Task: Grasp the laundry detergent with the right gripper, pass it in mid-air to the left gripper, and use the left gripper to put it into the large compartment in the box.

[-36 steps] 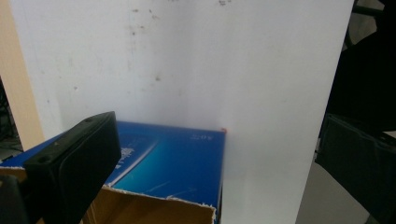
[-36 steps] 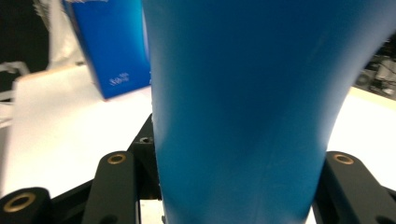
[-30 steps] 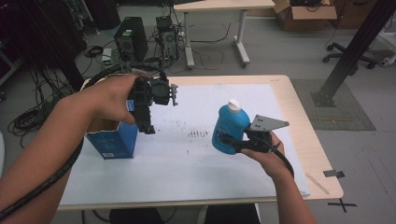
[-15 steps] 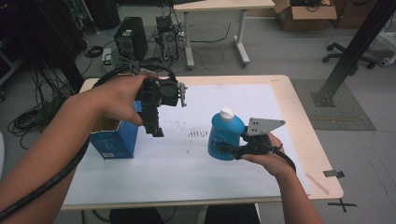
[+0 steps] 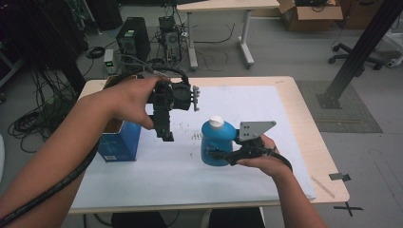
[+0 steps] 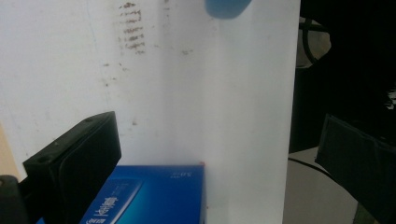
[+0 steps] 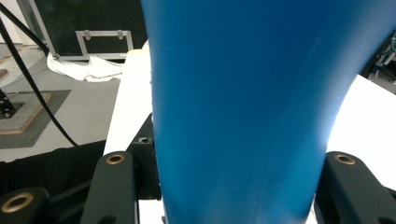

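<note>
Blue bottle (image 7: 238,107) hides everything between the right hand-held gripper (image 7: 229,186) jaws.

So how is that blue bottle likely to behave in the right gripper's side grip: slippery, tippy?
The blue bottle looks smooth and glossy, so it may slip in the right gripper. It seems rigid: the jaws press its sides without visible denting. Being tall and upright, with a white cap on top, it could tip if pushed high.

In the right gripper view the blue bottle (image 7: 238,107) is cut off at top and bottom, its cap unseen. In the left gripper view the blue box (image 6: 149,196) is cropped by the lower edge, its print too blurred to be read, and the bottle (image 6: 226,7) is cut off at the top.
</note>
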